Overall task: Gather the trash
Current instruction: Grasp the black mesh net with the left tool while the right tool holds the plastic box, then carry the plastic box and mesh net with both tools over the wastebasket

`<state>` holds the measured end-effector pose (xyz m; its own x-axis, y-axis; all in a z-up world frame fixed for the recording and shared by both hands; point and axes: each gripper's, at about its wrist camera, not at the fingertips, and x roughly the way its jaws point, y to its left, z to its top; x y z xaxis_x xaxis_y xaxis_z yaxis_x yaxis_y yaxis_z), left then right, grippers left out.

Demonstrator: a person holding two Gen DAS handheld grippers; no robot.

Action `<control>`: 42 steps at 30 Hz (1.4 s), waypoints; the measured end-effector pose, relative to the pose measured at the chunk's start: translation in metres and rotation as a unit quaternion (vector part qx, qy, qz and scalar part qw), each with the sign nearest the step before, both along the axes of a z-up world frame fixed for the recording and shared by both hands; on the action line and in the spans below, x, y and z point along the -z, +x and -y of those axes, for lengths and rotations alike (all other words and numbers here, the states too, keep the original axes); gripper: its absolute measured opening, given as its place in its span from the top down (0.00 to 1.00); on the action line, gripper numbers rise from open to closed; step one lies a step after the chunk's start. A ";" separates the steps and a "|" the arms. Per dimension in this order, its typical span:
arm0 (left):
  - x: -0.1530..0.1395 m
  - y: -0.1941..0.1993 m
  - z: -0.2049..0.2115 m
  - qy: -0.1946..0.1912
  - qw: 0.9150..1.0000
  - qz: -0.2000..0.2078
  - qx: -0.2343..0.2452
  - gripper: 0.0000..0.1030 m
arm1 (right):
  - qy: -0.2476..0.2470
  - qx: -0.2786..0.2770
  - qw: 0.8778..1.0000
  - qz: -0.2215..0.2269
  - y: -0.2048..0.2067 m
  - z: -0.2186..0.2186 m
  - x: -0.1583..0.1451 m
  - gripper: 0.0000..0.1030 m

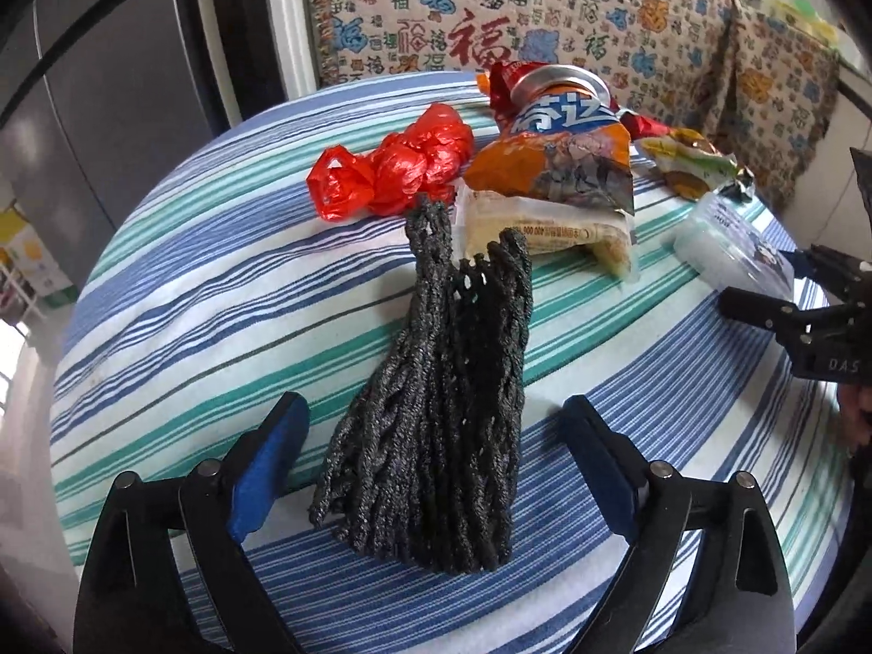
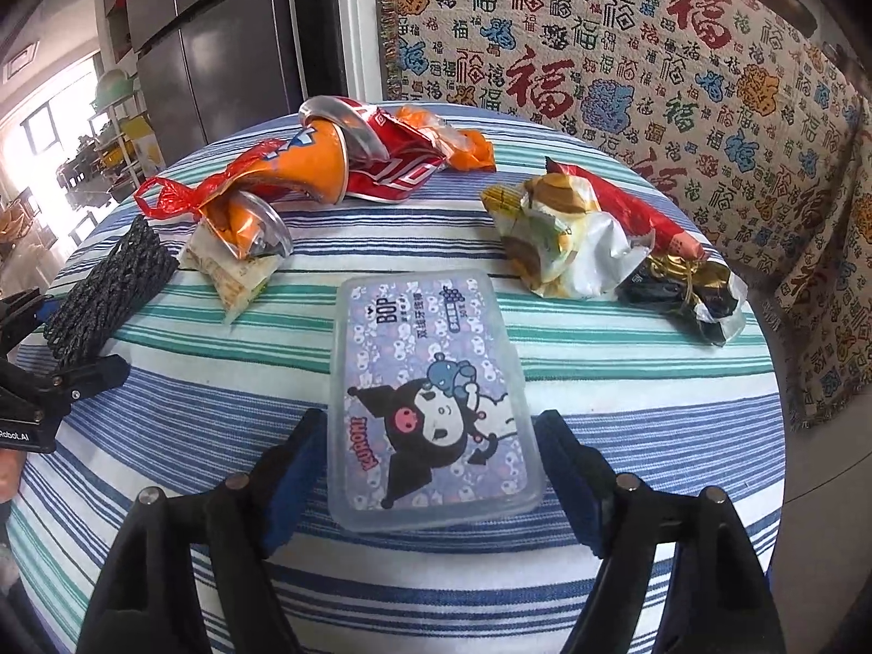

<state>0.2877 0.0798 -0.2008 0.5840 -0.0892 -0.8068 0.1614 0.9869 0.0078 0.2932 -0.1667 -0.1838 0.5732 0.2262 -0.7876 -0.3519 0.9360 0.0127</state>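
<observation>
A black foam net sleeve (image 1: pixel 436 409) lies on the striped tablecloth between the open fingers of my left gripper (image 1: pixel 436 468); it also shows in the right wrist view (image 2: pixel 109 283). A clear plastic box with a cartoon label (image 2: pixel 430 398) lies between the open fingers of my right gripper (image 2: pixel 430 468), which do not visibly touch it. The box also shows in the left wrist view (image 1: pixel 730 245). Behind lie a red plastic bag (image 1: pixel 392 163), a crushed orange can (image 1: pixel 556 147) and a crushed red can (image 2: pixel 392 163).
Crumpled snack wrappers (image 2: pixel 556 240) and a black-gold wrapper (image 2: pixel 686 294) lie at the right of the round table (image 2: pixel 599 409). A sofa with a patterned throw (image 2: pixel 654 54) stands behind it. A dark fridge (image 2: pixel 218 43) stands at the back left.
</observation>
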 end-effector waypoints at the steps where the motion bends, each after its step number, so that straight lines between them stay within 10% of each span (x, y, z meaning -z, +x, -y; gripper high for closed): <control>1: 0.000 0.003 -0.002 0.000 1.000 0.000 -0.002 0.08 | 0.000 0.000 1.000 -0.001 0.003 0.000 0.000 0.19; 21: -0.018 0.001 -0.008 -0.014 1.000 0.025 0.013 0.19 | -0.005 -0.010 1.000 -0.025 0.017 -0.004 -0.014 0.18; 23: -0.019 -0.001 -0.004 -0.004 0.999 0.024 0.021 0.46 | -0.007 -0.008 0.999 -0.037 0.018 -0.004 -0.011 0.39; 26: -0.021 -0.005 -0.003 -0.006 0.999 0.026 0.030 0.79 | 0.010 0.001 0.999 -0.042 0.016 0.002 -0.017 0.39; 42: -0.049 -0.031 0.014 -0.074 0.993 0.047 0.074 0.87 | 0.053 0.022 0.998 -0.013 -0.040 0.068 -0.058 0.39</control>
<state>0.2571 0.0655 -0.1522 0.6286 -0.2924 -0.7207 0.3099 0.9441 -0.1127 0.2535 -0.2350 -0.1260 0.5642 0.2850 -0.7749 -0.3090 0.9432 0.1219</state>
